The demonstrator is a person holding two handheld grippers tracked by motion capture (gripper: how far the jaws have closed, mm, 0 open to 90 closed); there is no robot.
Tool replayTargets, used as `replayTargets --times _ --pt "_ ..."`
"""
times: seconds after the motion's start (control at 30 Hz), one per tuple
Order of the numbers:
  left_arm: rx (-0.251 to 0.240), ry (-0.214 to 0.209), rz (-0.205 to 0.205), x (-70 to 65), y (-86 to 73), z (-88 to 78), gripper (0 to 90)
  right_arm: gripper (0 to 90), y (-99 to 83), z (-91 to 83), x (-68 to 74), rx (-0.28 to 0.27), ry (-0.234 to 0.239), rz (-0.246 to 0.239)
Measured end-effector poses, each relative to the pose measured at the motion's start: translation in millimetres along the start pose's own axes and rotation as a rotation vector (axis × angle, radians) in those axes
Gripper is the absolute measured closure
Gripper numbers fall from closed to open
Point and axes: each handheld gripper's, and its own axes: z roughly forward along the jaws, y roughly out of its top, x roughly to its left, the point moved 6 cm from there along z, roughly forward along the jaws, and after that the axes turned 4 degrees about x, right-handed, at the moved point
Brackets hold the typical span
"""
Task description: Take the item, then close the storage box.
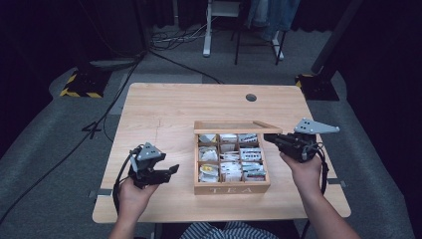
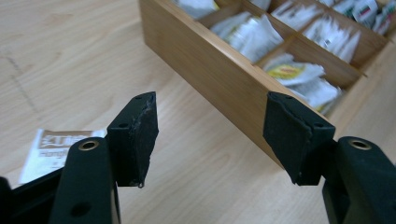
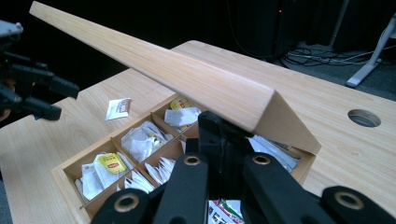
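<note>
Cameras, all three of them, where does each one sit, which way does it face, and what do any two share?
High view: above the person's side, looking forward and down at the table; both forearms and tongs enter from below.
Left gripper view: rides the left tongs, open, facing the tea box side.
Right gripper view: rides the right tongs, closed near the raised lid.
Shared: both gripper views show the loose tea bag on the table.

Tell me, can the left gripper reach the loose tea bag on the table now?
Probably yes: the left gripper is open, and the tea bag lies flat on bare table beside it, outside the box.
</note>
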Motion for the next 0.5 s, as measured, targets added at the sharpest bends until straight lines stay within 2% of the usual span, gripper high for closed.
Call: replayTargets --times 0.07,0.13,0.3,0.37,0.43,0.5 --pt "0.029 -0.025 0.036 -9.9 -3.7 10.3 36.3 90.0 -0.4 -0.2 0.4 0.004 0.001 0.003" --pt "0.042 -0.038 0.040 -14.1 -5.6 15.3 36.3 90.0 -0.6 -0.3 0.5 0.005 0.002 0.003" --pt "0.109 -0.058 0.082 -22.8 -14.9 29.1 36.3 90.0 -2.5 -0.9 1.5 0.019 0.006 0.002" --pt "0.128 -0.060 0.087 -21.9 -18.9 33.1 36.4 90.0 -3.0 -1.1 1.7 0.022 0.008 0.003" --pt "0.138 -0.071 0.068 -20.1 -23.2 37.6 36.4 90.0 -4.0 -1.3 2.0 0.025 0.012 0.002" --pt "0.148 -0.077 0.066 -18.8 -26.5 41.1 36.4 90.0 -4.6 -1.4 2.3 0.028 0.014 0.002"
